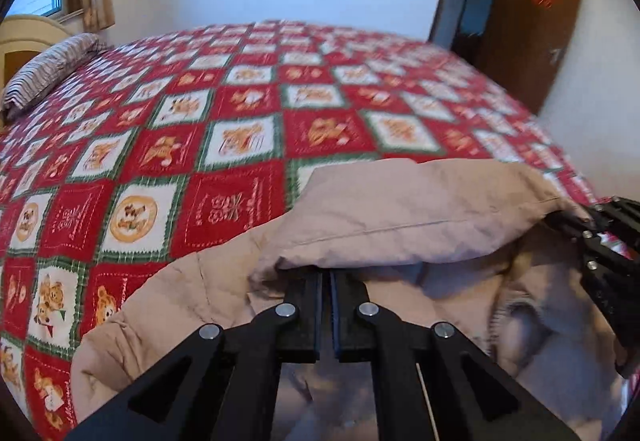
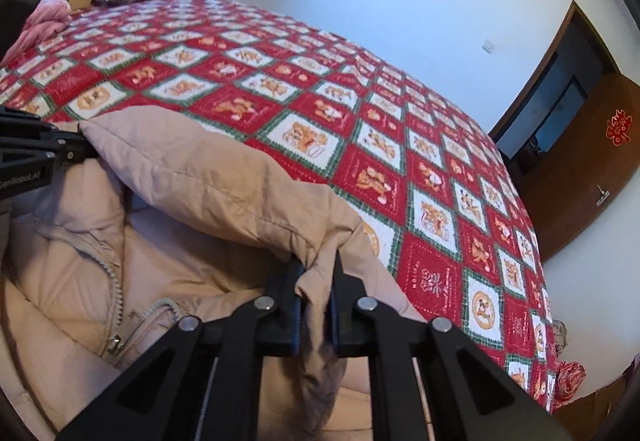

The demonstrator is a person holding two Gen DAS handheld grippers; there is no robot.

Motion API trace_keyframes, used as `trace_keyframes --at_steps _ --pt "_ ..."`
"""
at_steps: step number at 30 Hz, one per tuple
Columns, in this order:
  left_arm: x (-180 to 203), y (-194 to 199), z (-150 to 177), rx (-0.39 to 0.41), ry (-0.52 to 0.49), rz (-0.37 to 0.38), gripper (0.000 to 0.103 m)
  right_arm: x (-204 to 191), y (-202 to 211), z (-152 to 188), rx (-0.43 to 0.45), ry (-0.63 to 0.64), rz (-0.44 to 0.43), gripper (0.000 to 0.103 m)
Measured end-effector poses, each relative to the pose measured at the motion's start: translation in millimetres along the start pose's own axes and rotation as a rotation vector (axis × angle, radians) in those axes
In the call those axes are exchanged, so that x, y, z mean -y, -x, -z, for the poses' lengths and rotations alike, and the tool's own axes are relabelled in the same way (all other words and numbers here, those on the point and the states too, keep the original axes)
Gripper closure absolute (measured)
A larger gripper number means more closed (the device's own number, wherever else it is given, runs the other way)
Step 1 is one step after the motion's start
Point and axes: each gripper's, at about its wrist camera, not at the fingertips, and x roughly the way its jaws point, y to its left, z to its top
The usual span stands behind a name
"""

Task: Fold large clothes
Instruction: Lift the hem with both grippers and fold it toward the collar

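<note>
"GenRobot.AI" printed on left tongs (image 2: 86, 149) body.

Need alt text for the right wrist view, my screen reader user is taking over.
The right tool is shut on a fold of a beige padded jacket, lifting its edge over the zipper, above a red and white patchwork bedspread. The left tool grips the same edge at far left.

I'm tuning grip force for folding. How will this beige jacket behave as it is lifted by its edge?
Probably floppy: the jacket sags between the left hand-held gripper and the right hand-held gripper. Likely light for its bulk, since the quilted panels look puffy. Its smooth shell may slip, so the bunched fold in the right one seems safer.
</note>
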Motion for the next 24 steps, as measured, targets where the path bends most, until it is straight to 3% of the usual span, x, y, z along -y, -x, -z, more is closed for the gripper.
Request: trace_keyframes --at_steps 9,12,16,20,24 --pt "-11 47 30 0.081 -0.010 0.027 0.103 -2 43 23 0.108 0.051 -0.013 0.093" --pt "-18 68 32 0.139 0.064 0.041 0.103 -11 39 34 0.110 0.105 0.009 0.093" --pt "-20 83 10 0.180 0.144 0.034 0.102 -22 27 44 0.109 0.197 0.057 0.093" --pt "-8 63 -23 0.152 0.125 -0.035 0.102 -24 22 45 0.116 0.225 0.071 0.093" --pt "-2 7 -23 0.006 0.086 -0.126 0.102 -25 26 49 0.143 0.261 0.066 0.093"
